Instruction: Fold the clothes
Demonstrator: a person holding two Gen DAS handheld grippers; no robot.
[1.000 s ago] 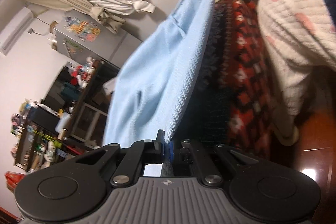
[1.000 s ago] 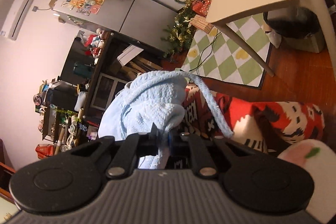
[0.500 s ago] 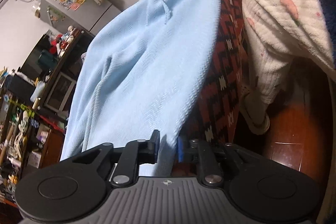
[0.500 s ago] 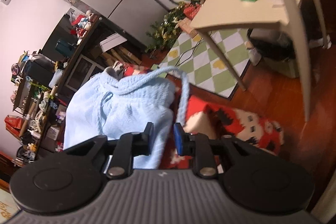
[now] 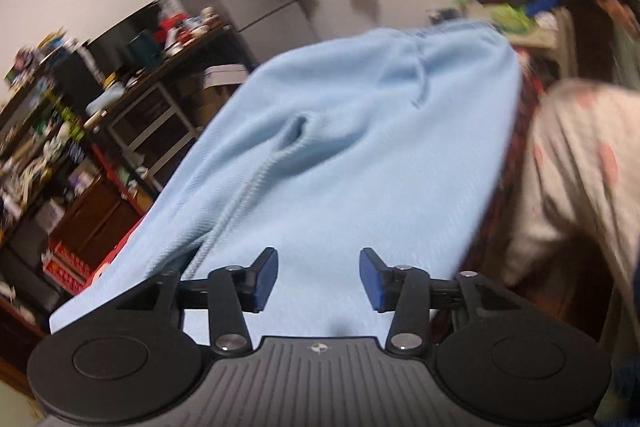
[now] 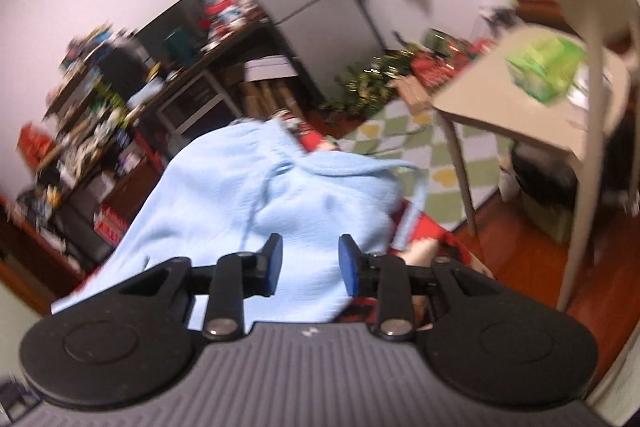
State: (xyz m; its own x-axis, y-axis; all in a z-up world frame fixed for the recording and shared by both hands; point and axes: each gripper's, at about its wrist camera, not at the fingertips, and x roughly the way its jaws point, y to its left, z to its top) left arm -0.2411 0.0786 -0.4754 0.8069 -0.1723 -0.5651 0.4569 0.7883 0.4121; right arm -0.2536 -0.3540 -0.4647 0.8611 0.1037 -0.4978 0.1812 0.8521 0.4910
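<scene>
Left wrist: light-blue garment (image 5: 340, 163) below hand-held gripper (image 5: 318, 277)

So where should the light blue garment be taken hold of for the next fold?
Probably the near hem of the garment, one corner per gripper, coming in low from the near side. It lies spread flat with that edge just below the open left gripper and right gripper; both have just been opening, nothing between the jaws.
</scene>
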